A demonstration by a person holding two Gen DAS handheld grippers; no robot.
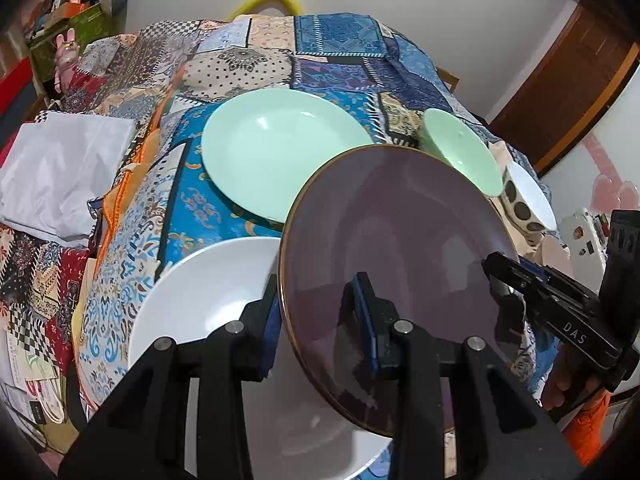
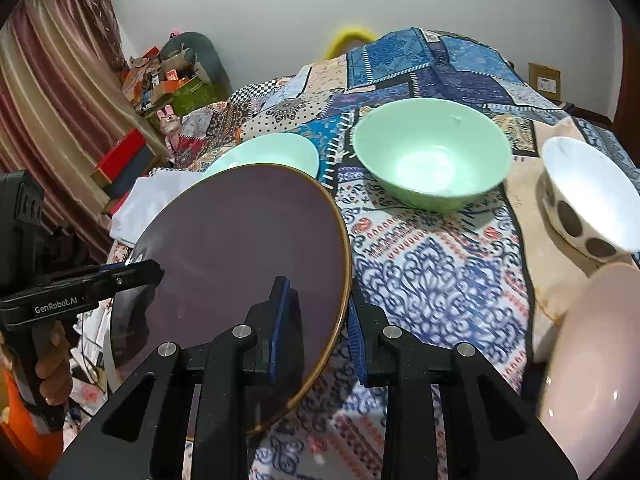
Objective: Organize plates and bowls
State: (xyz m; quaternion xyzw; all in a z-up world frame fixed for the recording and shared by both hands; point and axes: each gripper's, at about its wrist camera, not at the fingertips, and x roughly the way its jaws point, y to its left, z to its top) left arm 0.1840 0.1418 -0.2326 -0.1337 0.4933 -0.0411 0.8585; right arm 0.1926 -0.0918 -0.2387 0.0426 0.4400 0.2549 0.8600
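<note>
A dark purple plate with a gold rim is held in the air, tilted, between both grippers. My left gripper is shut on its left edge; it also shows in the right wrist view. My right gripper is shut on its right edge and also shows in the left wrist view. Below lies a white plate. A mint green plate lies beyond. A mint green bowl, a white spotted bowl and a pink bowl stand to the right.
A patchwork cloth covers the table. A folded white cloth lies at the left. Boxes and clutter stand beyond the table's left side, with a curtain. A wooden door is at the right.
</note>
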